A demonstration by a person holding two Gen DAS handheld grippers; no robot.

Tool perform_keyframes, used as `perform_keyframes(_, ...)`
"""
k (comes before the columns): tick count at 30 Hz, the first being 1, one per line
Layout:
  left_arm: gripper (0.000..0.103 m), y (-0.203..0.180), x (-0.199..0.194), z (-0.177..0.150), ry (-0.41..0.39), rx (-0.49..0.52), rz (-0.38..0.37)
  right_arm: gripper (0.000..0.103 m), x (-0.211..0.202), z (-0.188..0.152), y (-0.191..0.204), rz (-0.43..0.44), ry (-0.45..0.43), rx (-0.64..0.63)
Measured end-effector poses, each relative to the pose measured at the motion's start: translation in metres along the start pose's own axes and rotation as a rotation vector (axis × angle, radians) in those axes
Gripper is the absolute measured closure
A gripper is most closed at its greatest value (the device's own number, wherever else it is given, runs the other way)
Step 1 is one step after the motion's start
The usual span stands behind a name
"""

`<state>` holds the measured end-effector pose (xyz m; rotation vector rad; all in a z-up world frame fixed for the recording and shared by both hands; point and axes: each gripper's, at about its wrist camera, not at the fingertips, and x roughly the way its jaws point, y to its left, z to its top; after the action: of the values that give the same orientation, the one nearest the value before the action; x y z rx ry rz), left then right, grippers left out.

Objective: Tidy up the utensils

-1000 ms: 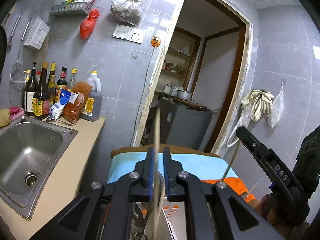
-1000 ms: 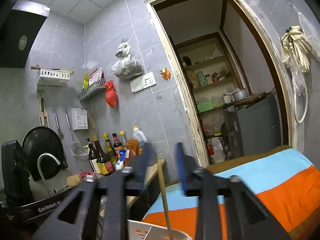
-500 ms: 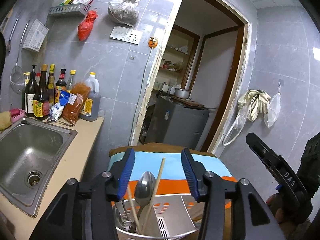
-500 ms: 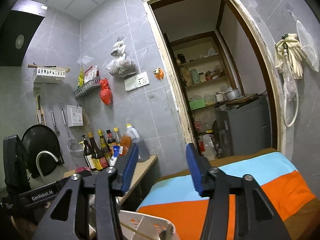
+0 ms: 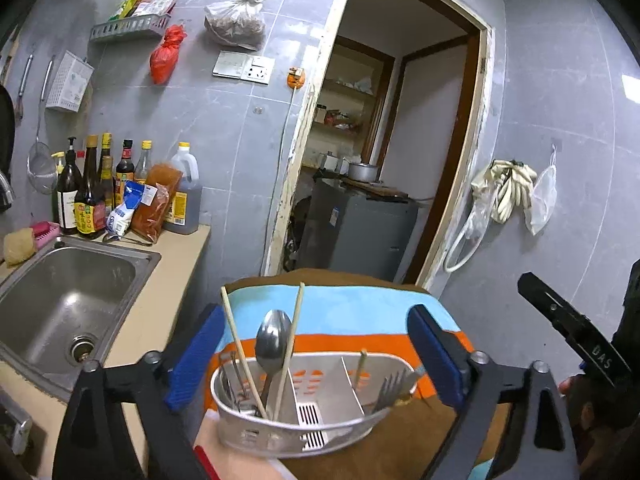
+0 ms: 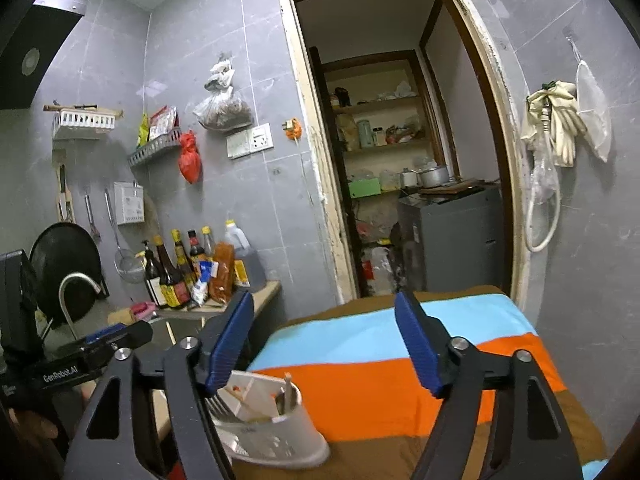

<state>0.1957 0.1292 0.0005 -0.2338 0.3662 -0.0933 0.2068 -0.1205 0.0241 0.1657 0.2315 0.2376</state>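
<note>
Left wrist view shows the utensil caddy (image 5: 304, 428) at lower centre, a pale oval holder split by dividers, sitting on a striped cloth (image 5: 352, 312) of blue, orange and brown. Its left compartment holds two chopsticks (image 5: 294, 328) leaning apart, with a metal spoon (image 5: 273, 340) upright between them. A third chopstick stands in a compartment right of centre, and a fork (image 5: 390, 386) leans against the right end wall.

To the left of the cloth runs the counter edge (image 5: 176, 280), with the steel sink (image 5: 68, 300) set into it and bottles crowded against the tiled wall behind. Above the caddy the air is clear up to the open doorway (image 5: 400, 160) in the upper middle. The far edge of the cloth ends short of that doorway.

The left gripper (image 5: 320, 356) has its blue pads spread very wide on either side of the caddy; its jaws are opening, and they press on nothing, the utensil tops standing free between them.

Right wrist view has the right gripper (image 6: 326, 344) with jaws also opening and nothing gripped; the caddy (image 6: 280, 432) sits low and left of its centre, partly behind the left finger (image 6: 230, 344). Bare cloth fills the lower right.
</note>
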Motion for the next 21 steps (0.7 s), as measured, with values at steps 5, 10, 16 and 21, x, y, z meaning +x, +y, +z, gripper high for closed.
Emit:
perform_keyframes(5,0.001,-0.014,-0.014,-0.008,0.022,0.018,0.035,0.015,-0.024,-0.001,-0.011,-0.022,0.039,-0.018)
perform_keyframes(10,0.001,-0.034,-0.026,-0.02,0.103,0.027,0.093,0.002,-0.054,-0.004,-0.027,-0.054,0.09,-0.026)
perform_keyframes(16,0.001,-0.057,-0.06,-0.037,0.123,0.03,0.134,0.002,-0.091,-0.012,-0.041,-0.091,0.133,-0.065)
perform_keyframes(21,0.001,-0.074,-0.089,-0.051,0.121,0.032,0.175,0.002,-0.125,-0.018,-0.053,-0.1,0.142,-0.067)
